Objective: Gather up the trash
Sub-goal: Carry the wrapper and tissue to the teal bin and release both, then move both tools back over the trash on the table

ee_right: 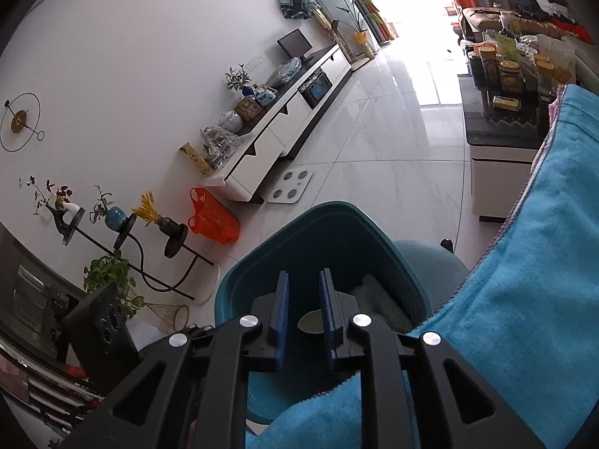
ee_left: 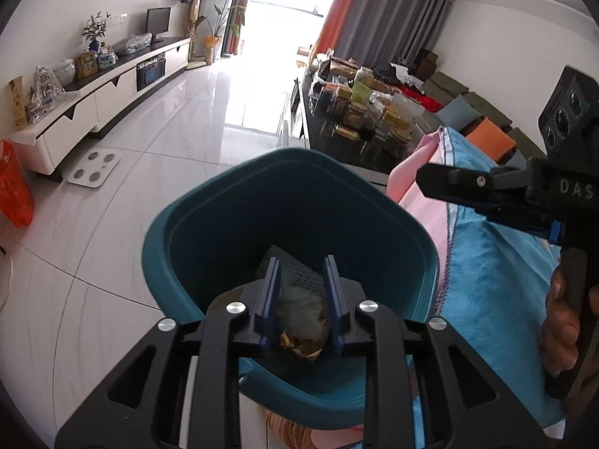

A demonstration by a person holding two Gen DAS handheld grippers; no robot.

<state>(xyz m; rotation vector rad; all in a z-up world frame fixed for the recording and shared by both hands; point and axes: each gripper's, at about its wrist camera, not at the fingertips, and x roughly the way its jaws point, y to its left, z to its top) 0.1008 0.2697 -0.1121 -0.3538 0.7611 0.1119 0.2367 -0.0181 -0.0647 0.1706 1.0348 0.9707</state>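
Both tools hang over a teal bin [ee_left: 232,224] on pale tiled floor [ee_left: 157,149].

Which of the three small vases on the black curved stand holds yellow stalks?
The dark vase on the lowest disc, nearest the orange bag; the teal and white ones hold green and reddish sprigs.

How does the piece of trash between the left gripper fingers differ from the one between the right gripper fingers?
The crumpled wad at the left gripper is bulky, pale grey with brown bits; the leaf at the right gripper is small, flat and green. The wad nearly fills its gap; the leaf leaves space. Both hang over the teal bin.
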